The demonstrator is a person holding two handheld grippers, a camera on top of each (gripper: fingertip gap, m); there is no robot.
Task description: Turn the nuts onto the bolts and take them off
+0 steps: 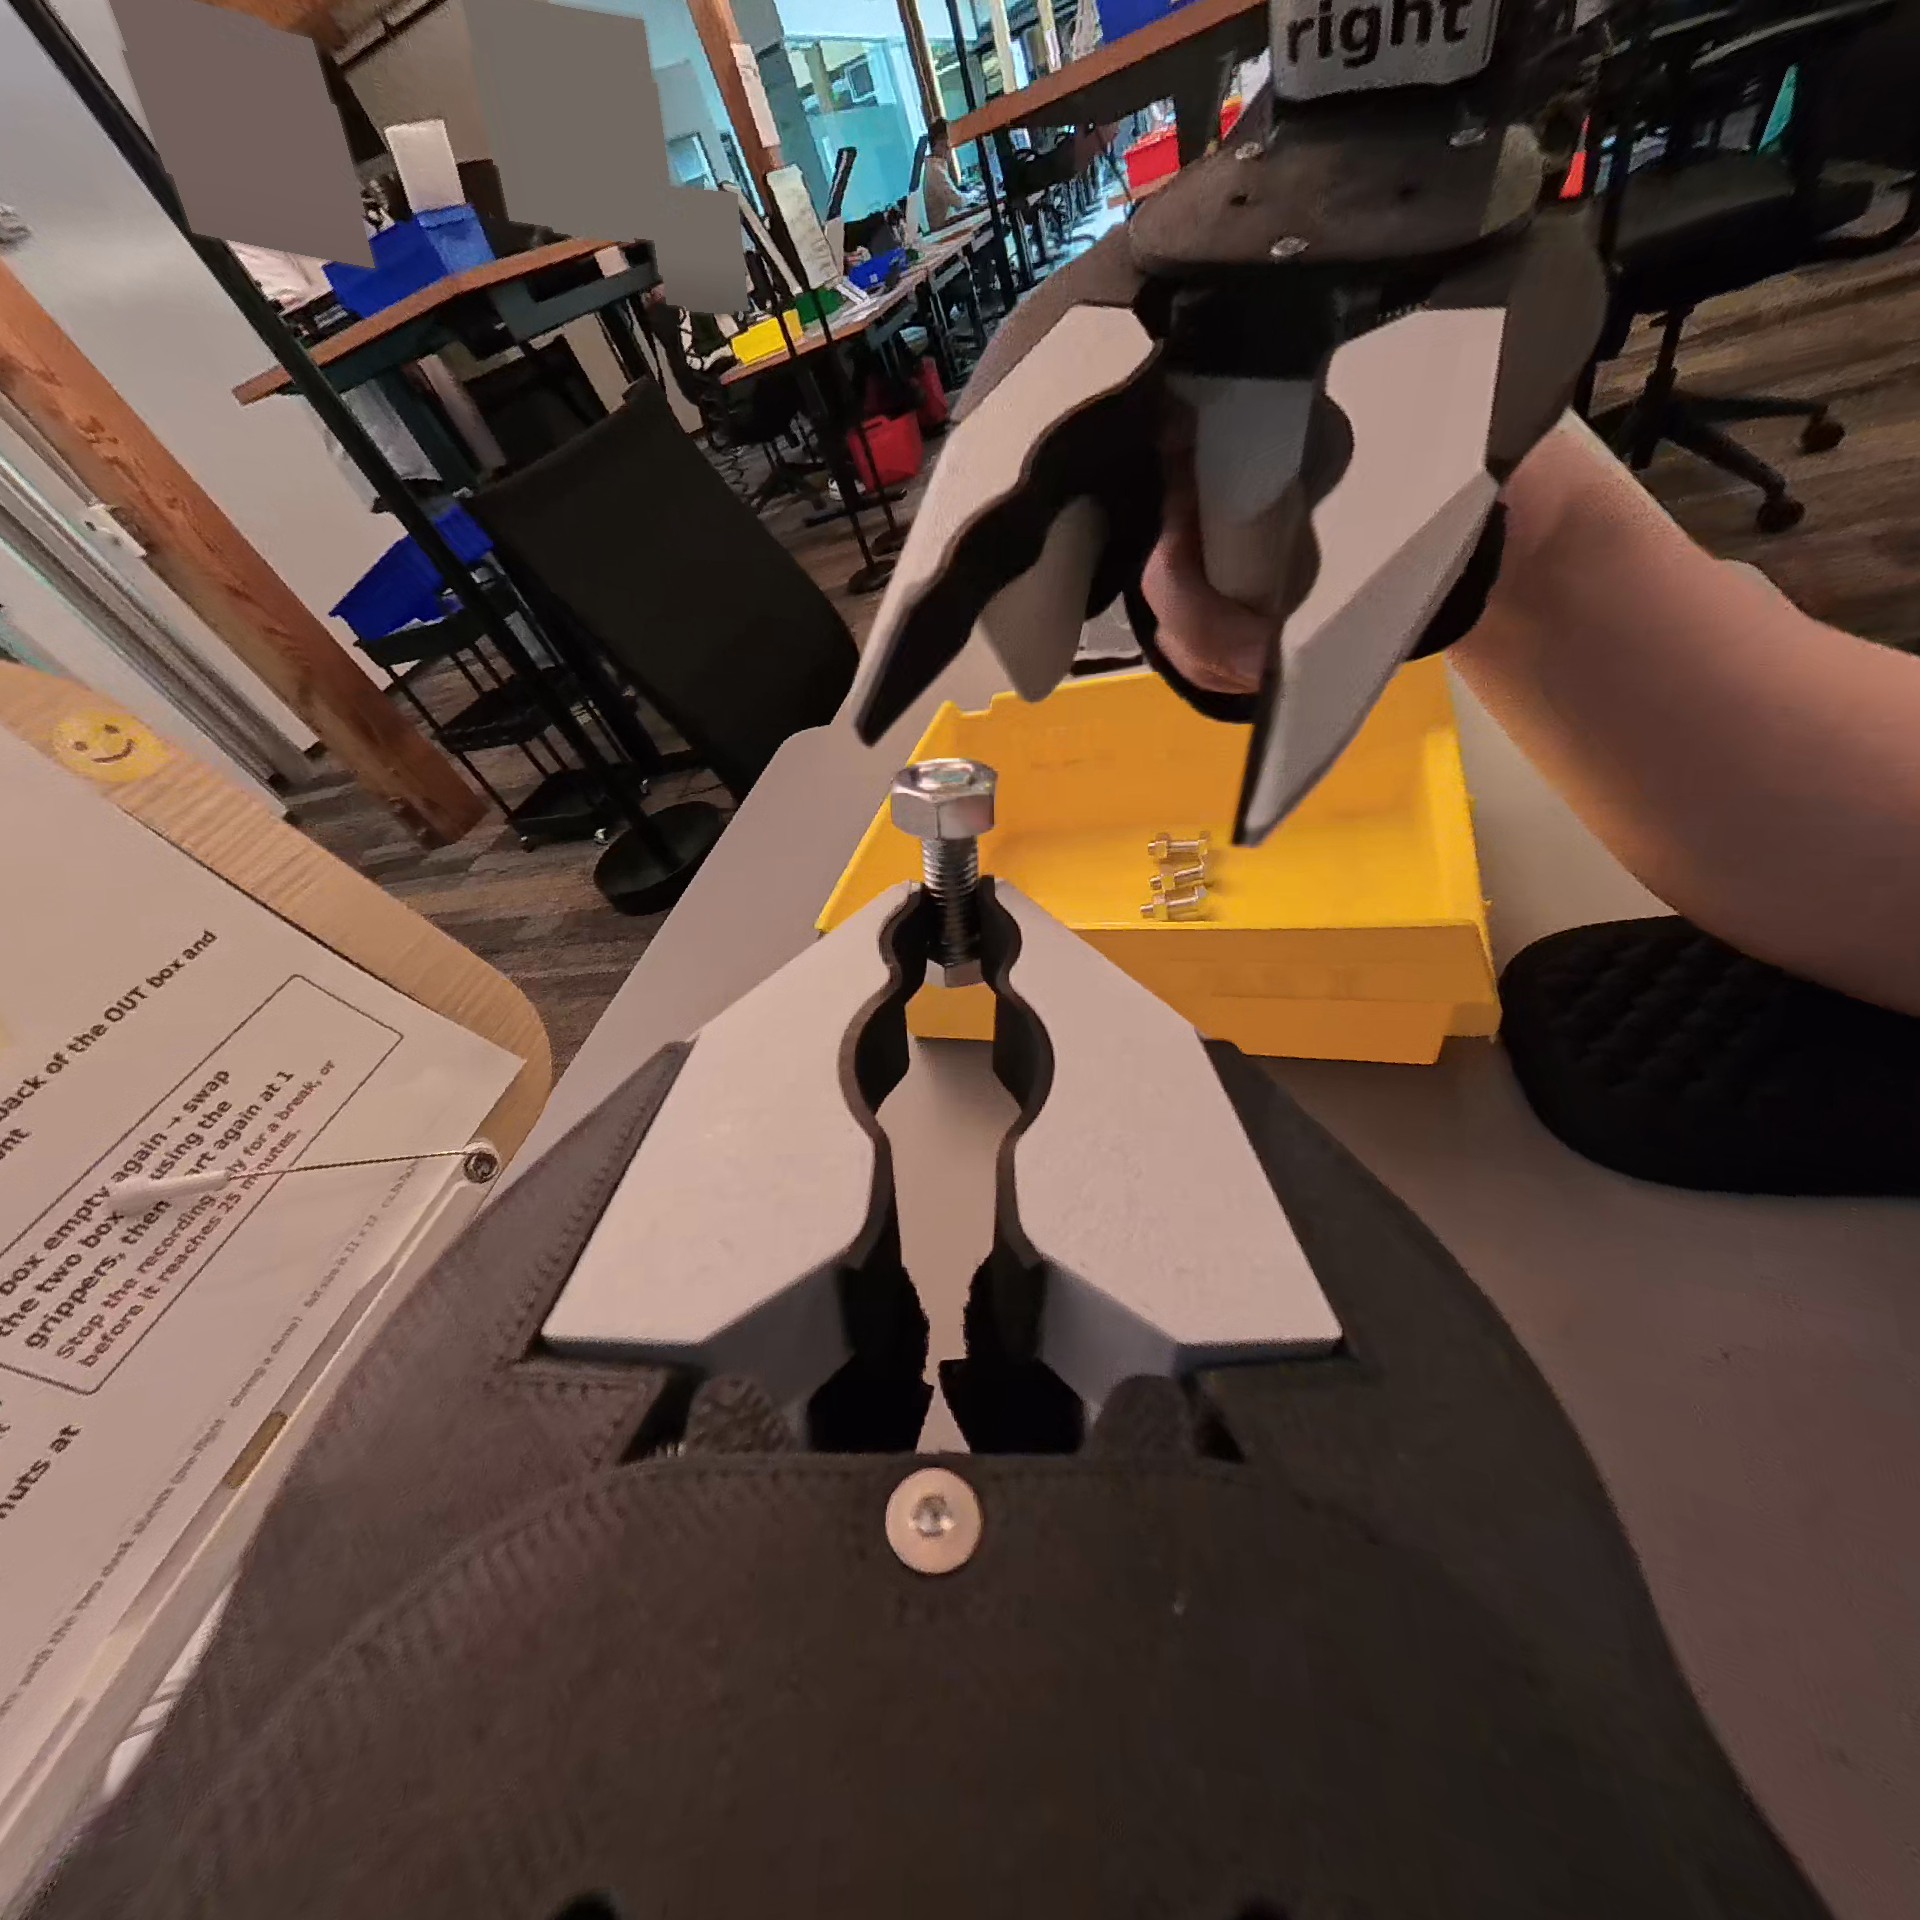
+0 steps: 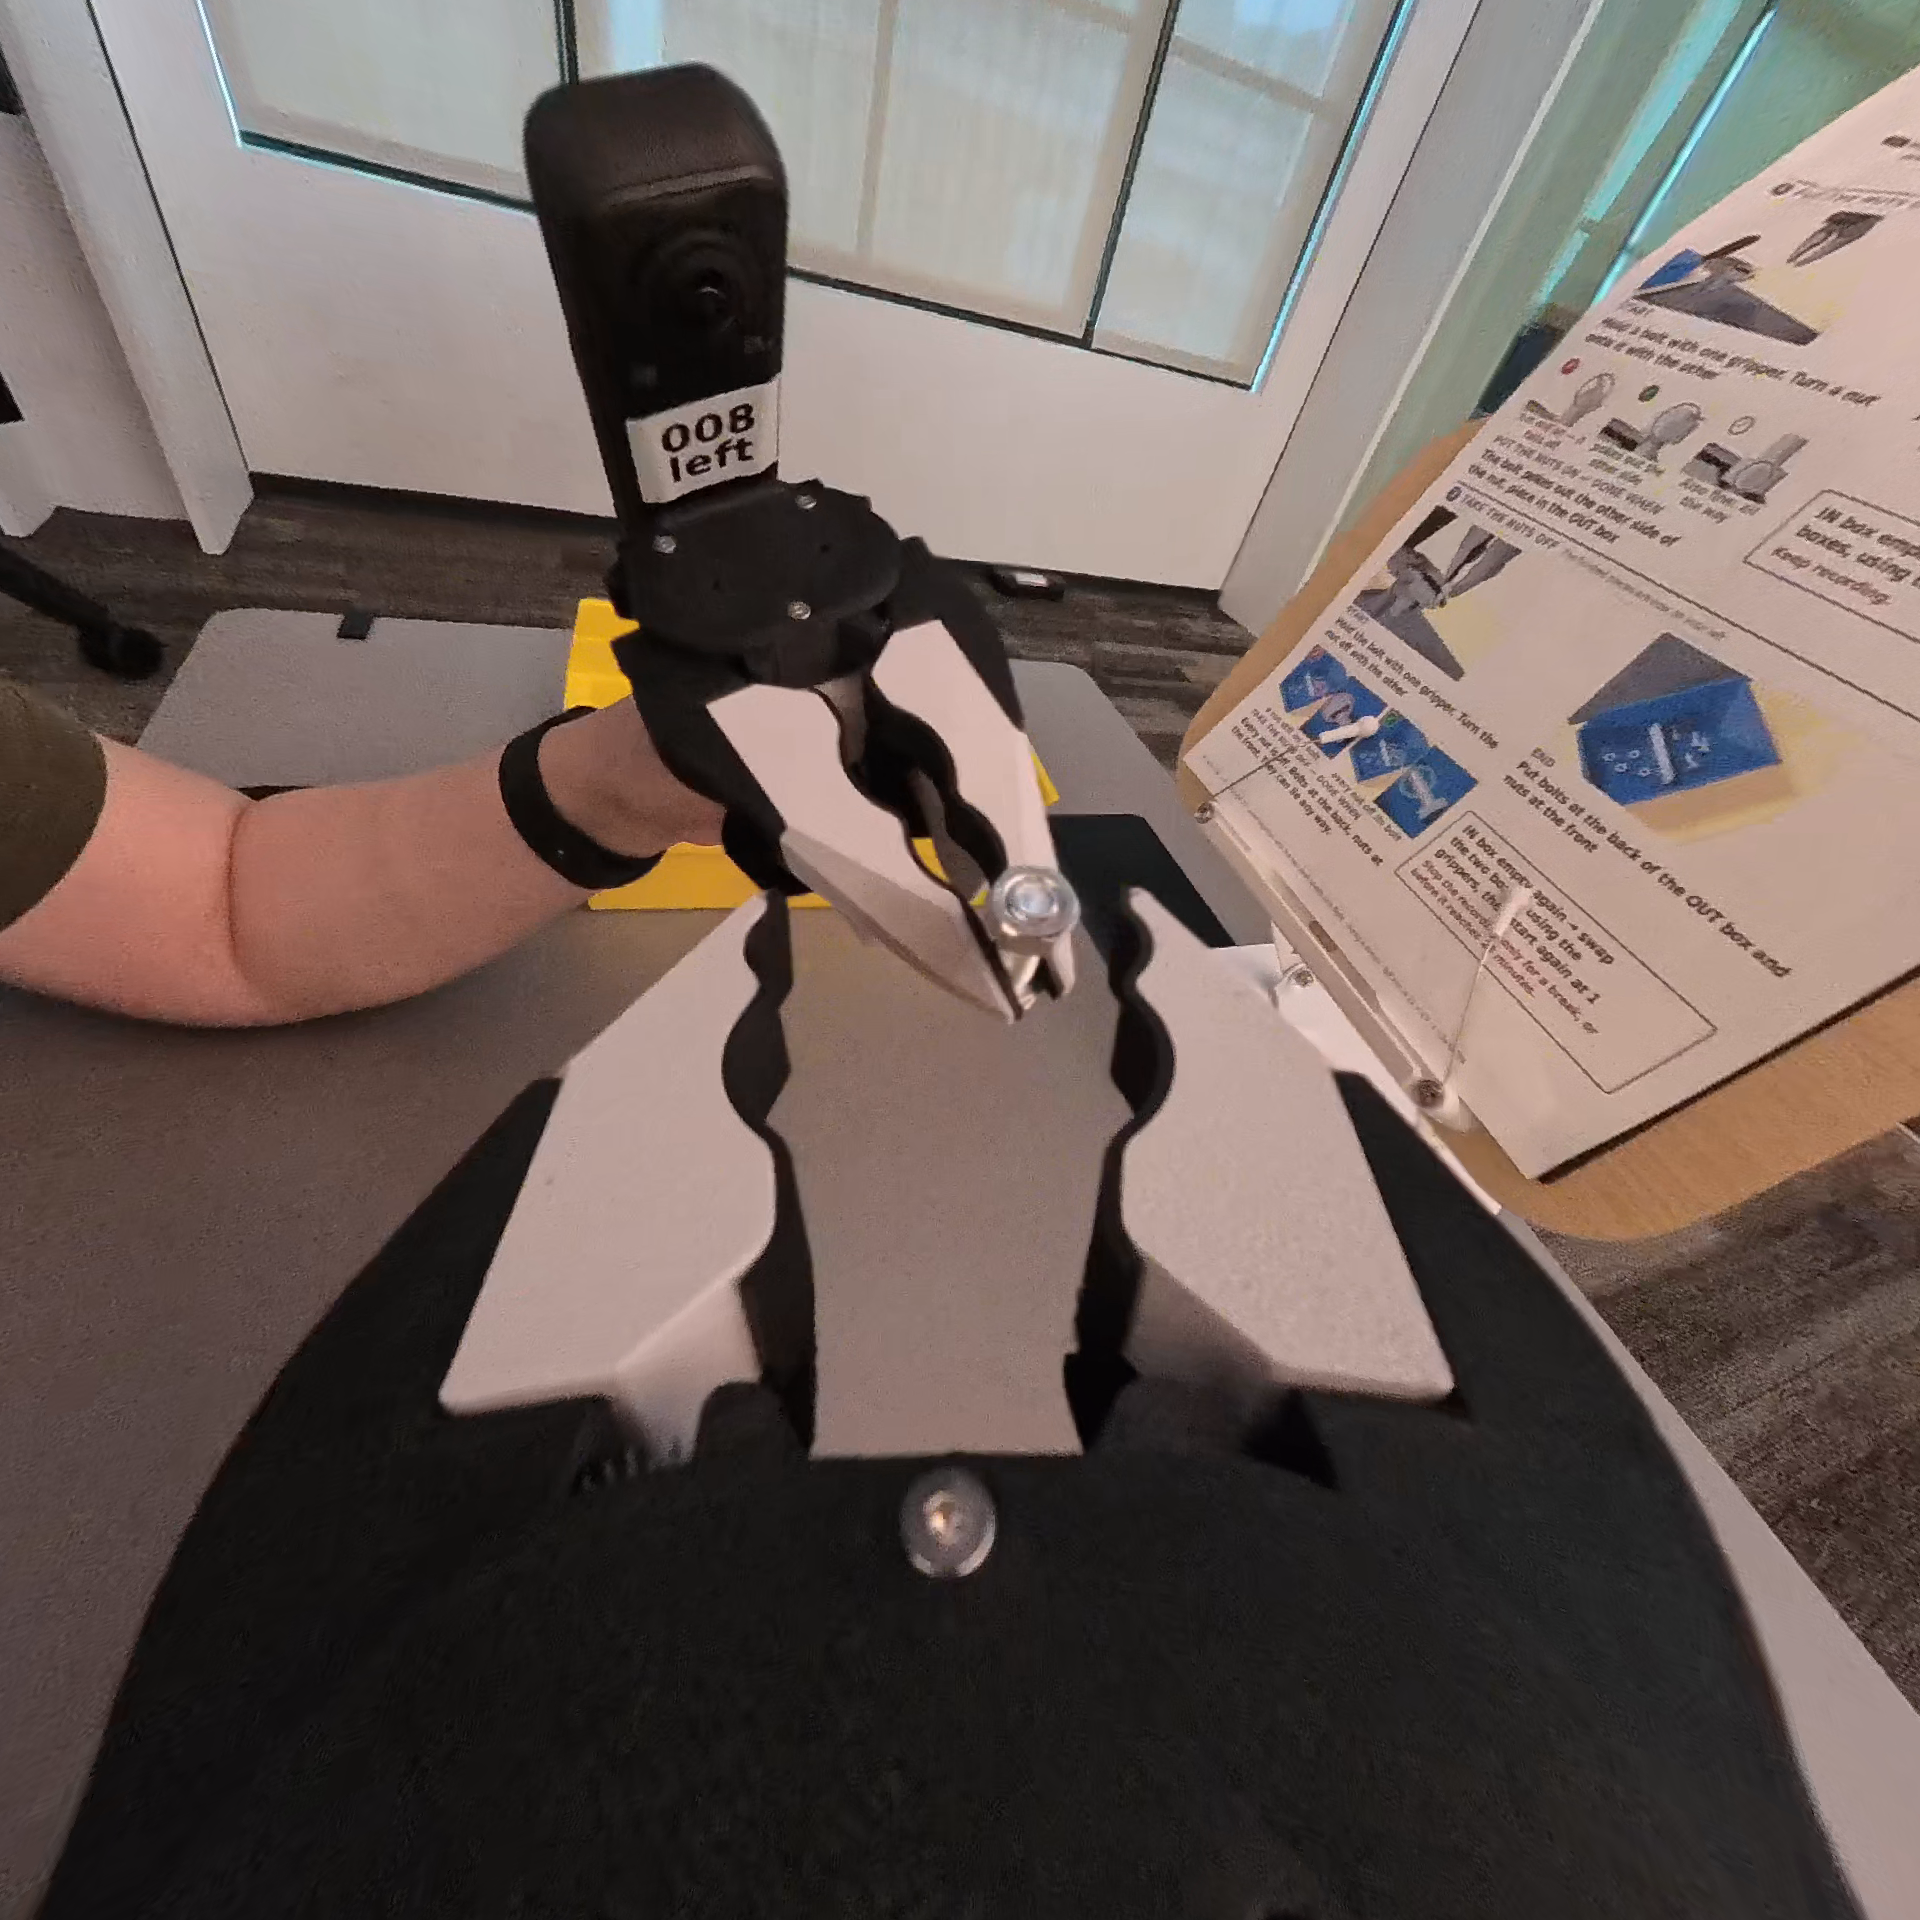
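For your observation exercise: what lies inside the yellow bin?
Three small bolts lie together on the floor of the yellow bin. The open right hand-held gripper hovers above. The bin's near wall hides its front floor.

Two grippers: the left gripper (image 1: 951, 914) and the right gripper (image 1: 1049, 779). One bolt (image 1: 943, 862), upright. One yellow bin (image 1: 1299, 997) on the counter (image 1: 1558, 1351), with three small bolts (image 1: 1177, 878) inside. One instruction sheet (image 2: 1621, 665). One black pad (image 1: 1714, 1060).

The left gripper (image 1: 951, 925) clamps an upright bolt (image 1: 945, 862), the right gripper (image 1: 1049, 784) spread above the yellow bin (image 1: 1351, 966).
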